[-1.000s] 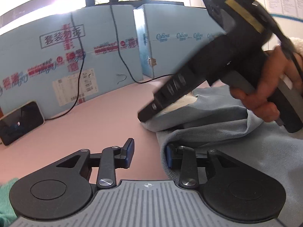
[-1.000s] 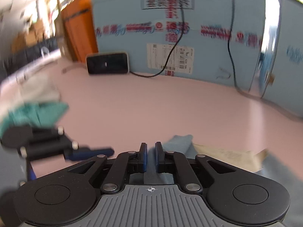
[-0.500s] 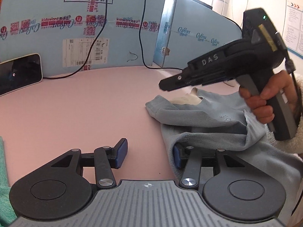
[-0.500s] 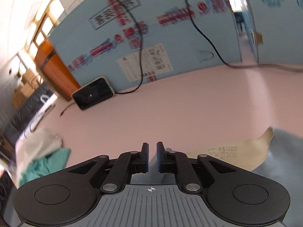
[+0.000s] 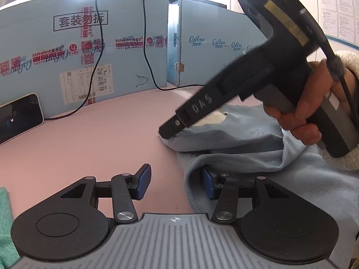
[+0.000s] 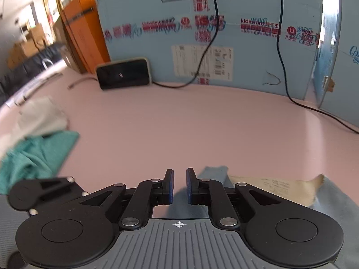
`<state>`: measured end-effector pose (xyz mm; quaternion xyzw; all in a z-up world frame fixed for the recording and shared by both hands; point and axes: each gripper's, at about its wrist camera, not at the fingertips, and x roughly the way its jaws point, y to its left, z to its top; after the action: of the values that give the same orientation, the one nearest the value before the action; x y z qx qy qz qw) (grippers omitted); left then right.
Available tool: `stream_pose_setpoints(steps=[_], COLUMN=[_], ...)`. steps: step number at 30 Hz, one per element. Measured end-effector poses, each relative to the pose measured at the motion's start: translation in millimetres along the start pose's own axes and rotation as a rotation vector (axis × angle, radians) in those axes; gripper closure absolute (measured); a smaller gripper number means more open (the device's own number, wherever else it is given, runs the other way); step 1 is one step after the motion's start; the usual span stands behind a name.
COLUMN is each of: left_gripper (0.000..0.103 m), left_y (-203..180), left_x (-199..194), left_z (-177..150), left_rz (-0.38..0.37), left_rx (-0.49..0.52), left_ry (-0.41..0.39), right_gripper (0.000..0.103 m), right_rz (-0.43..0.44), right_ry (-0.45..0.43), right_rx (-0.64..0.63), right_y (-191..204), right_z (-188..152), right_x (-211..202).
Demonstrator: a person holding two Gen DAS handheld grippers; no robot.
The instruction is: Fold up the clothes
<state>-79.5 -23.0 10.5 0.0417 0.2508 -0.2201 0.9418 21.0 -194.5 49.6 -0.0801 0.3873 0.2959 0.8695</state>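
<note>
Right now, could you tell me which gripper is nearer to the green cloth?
Left. The left gripper sits just beside the green cloth at its own left edge; the right gripper is farther off, over the blue garment.

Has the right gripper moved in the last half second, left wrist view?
Yes. The right gripper has dropped from above the light blue fleece garment onto its folded corner.
</note>
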Motion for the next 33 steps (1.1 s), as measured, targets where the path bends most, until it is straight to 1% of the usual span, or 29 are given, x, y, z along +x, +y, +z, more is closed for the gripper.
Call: stream_pose_setpoints(steps=[2, 4, 6, 8, 10, 12, 14, 17, 19, 21, 24, 25, 28, 31, 32, 33], left_gripper=[0.058, 0.058, 0.058, 0.058, 0.058, 0.058, 0.058, 0.057, 0.057, 0.057, 0.057, 0.057, 0.057, 0.057, 0.056, 0.053], left_y=[0, -1, -2, -2, -2, -1, 0, -2, -1, -1, -1, -1, -1, 4, 8, 11], left_x=[0, -1, -1, -1, -1, -1, 0, 1, 1, 2, 2, 3, 2, 0, -1, -2], left_z=[0, 0, 0, -1, -1, -1, -1, -1, -1, -1, -1, -1, -1, -1, -1, -1], left_rz=[-0.005, -0.008, -0.009, -0.011, -0.018, -0.029, -0.033, -0.038, -0.041, -0.043, -0.045, -0.045, -0.044, -0.035, -0.026, -0.014], left_rx=[-0.004, -0.001, 0.001, 0.002, -0.004, -0.014, -0.019, -0.017, -0.02, -0.022, -0.025, -0.024, -0.028, -0.06, -0.081, -0.107], left_ry=[-0.003, -0.007, -0.01, -0.012, -0.013, -0.014, -0.011, -0.008, -0.008, -0.007, -0.007, -0.007, -0.01, -0.021, -0.027, -0.033], right_gripper=[0.089, 0.087, 0.073, 0.067, 0.067, 0.067, 0.067, 0.069, 0.073, 0.083, 0.092, 0.093, 0.095, 0.096, 0.096, 0.097], right_rz=[-0.036, -0.052, -0.059, -0.066, -0.084, -0.125, -0.159, -0.184, -0.201, -0.209, -0.207, -0.201, -0.179, -0.106, -0.072, -0.046], right_ry=[0.021, 0.033, 0.028, 0.03, 0.032, 0.038, 0.059, 0.061, 0.048, 0.041, 0.024, 0.017, -0.01, -0.036, -0.052, -0.052], right_rx=[-0.032, -0.057, -0.08, -0.101, -0.136, -0.171, -0.177, -0.213, -0.24, -0.249, -0.233, -0.223, -0.167, -0.054, -0.011, 0.035], right_y=[5, 10, 15, 20, 27, 33, 34, 37, 40, 42, 40, 39, 32, 17, 11, 5], right_z=[-3, -7, -10, -12, -14, -15, -18, -24, -27, -27, -25, -23, -15, -2, 3, 6], right_x=[2, 2, 1, 1, 2, 5, 10, 15, 14, 13, 11, 9, 5, 1, 0, 4])
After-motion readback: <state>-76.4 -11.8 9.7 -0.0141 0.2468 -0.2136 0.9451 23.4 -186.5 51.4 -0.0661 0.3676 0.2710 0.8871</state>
